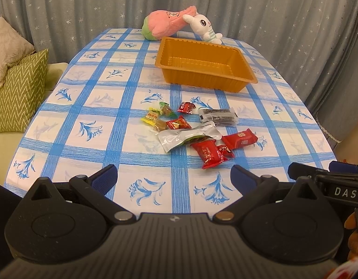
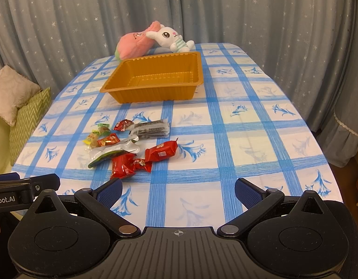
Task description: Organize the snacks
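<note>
the left claw (image 1: 173, 176) hangs over the near edge of the tabletop (image 1: 123, 125) with its blue-padded fingers (image 1: 104, 177) spread wide, gripping nothing and touching nothing. the right claw (image 2: 178, 189) is just as wide, empty, above the near blue stripe of the checked cloth. each claw shows at the edge of the other's view: white letters "das" read on the right one's body seen from the left wrist, and "robot.ai" on the left one's body seen from the right wrist.

just beyond the fingers lie the snacks in a loose cluster: a red packet (image 1: 209, 154) nearest, a small red candy (image 1: 225, 150) touching it, a second red packet (image 1: 239, 138) to the right, and a silver pouch (image 1: 188, 136) partly under the first packet. their printing is too small to read. farther on sit a red wrapped candy (image 1: 179, 123), a yellow candy (image 1: 151, 116), a green-wrapped candy (image 1: 166, 109), another red candy (image 1: 186, 107) and a dark clear-wrapped bar pack (image 1: 218, 116).

well behind them the orange plastic tray (image 1: 246, 69) stands empty. at the far edge a pink plush toy (image 1: 166, 23) lies against a white bunny plush (image 1: 205, 26), before star-printed curtains (image 1: 86, 4).
</note>
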Demonstrator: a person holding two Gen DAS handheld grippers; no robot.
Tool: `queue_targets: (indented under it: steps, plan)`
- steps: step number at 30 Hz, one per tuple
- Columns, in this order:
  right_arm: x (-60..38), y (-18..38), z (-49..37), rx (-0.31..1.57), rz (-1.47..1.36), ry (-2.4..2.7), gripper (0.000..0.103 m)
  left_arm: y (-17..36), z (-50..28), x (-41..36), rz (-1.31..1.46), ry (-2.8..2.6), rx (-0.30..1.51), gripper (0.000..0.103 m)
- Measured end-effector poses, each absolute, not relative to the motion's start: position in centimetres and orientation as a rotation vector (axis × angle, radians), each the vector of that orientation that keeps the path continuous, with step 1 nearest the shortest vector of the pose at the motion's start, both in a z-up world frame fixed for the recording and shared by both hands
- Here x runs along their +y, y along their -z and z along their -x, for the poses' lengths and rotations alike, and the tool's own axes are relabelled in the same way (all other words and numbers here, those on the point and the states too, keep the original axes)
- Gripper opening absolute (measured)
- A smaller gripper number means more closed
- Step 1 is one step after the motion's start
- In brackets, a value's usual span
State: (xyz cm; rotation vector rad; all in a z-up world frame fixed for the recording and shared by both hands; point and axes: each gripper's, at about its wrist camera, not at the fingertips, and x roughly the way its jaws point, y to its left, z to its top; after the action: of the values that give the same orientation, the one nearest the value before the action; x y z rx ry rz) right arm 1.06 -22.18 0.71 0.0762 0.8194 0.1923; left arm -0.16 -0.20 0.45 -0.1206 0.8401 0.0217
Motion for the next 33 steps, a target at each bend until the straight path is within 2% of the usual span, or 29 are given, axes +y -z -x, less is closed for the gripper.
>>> queue_targets:
  steps: [33]
  plan:
    - [-22.32,-0.97,-1.07,0.817,-0.077,-0.192,0.102,-0.54,0.20,-0.17,0.125,-0.019,0.837,0.103]
